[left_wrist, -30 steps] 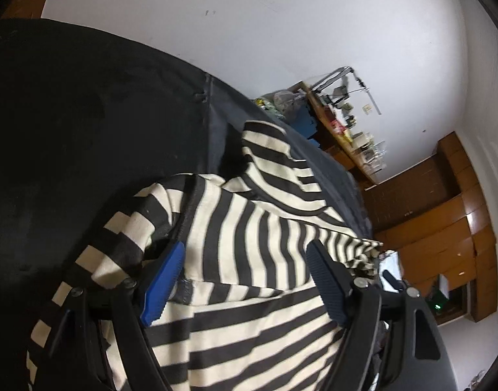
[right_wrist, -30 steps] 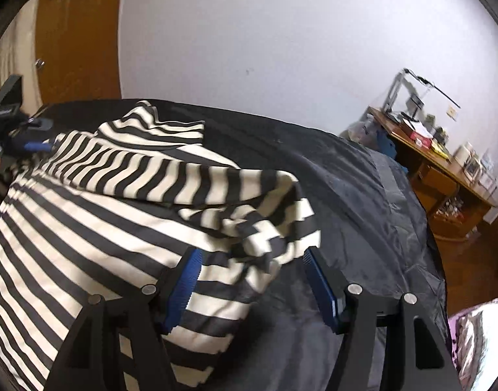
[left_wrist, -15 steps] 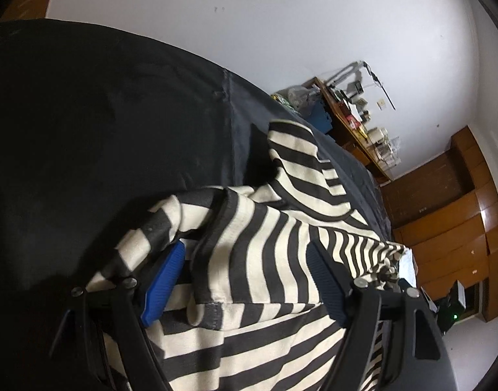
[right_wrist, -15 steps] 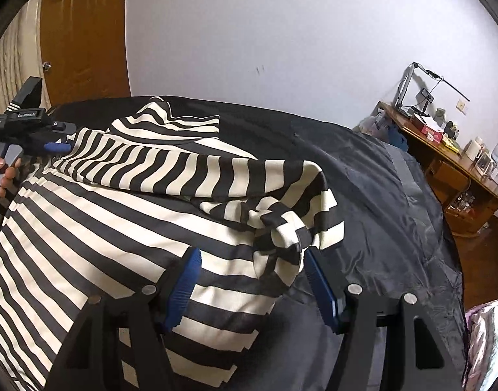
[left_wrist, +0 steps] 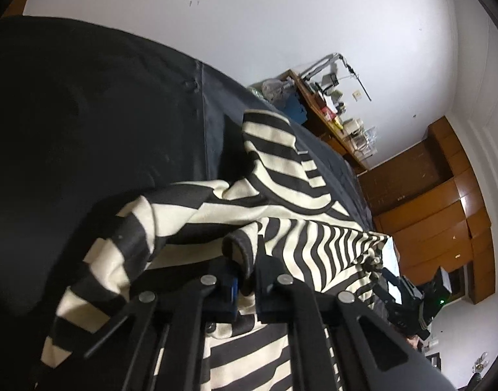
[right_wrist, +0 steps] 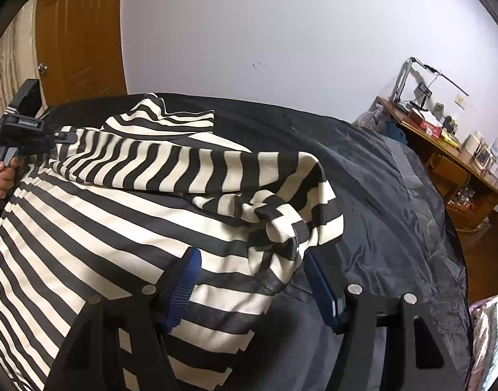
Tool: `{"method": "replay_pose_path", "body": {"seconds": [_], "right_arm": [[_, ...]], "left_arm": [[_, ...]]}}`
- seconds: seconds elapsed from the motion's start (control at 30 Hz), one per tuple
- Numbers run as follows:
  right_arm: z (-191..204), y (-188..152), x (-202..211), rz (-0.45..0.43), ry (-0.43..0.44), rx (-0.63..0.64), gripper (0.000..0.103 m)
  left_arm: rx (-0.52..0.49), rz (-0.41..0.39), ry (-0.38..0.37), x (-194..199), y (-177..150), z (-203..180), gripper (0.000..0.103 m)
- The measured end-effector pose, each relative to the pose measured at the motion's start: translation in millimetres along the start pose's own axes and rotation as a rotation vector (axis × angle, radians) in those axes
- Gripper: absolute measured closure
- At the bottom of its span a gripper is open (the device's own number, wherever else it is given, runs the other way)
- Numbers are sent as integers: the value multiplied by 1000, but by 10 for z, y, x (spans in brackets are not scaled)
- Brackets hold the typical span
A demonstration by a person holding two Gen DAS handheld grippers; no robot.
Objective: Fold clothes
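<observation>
The left gripper has just been closed onto striped fabric; the right gripper is held apart.

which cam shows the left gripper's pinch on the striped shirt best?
Left wrist: the left gripper is shut on a fold of the striped shirt, close up. Right wrist shows that gripper only small at the frame edge, contact unclear.

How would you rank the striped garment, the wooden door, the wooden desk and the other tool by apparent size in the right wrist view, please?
1. striped garment, largest by far, though nearest the camera.
2. wooden door.
3. wooden desk.
4. left tool, smallest.
The fisheye shrinks things at the edges, so door against desk is unsure.
</observation>
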State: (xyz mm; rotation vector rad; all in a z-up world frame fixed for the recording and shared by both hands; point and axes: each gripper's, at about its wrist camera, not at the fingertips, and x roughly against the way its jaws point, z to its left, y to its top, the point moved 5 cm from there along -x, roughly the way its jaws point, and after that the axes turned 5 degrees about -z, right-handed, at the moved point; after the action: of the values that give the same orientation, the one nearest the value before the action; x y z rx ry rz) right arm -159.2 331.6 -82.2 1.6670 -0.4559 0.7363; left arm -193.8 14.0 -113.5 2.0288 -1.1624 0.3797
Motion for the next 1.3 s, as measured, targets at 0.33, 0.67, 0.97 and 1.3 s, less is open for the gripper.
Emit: {"method": "replay_pose_path", "body": {"seconds": [0.33, 0.67, 0.97, 1.3], "right_arm": [[-62, 31, 56, -27, -49, 11, 36], [316, 145, 24, -100, -39, 206, 36], [298, 100, -446, 14, 2, 314, 37], [-122, -103, -34, 12, 154, 78, 80]], "left_arm": [[-69, -161, -70, 743, 25, -704, 96], [-105, -286, -168, 1309, 239, -1283, 96], [-60, -333, -108, 1485, 369, -1117, 96], [96, -272, -36, 1284, 260, -458, 96]]}}
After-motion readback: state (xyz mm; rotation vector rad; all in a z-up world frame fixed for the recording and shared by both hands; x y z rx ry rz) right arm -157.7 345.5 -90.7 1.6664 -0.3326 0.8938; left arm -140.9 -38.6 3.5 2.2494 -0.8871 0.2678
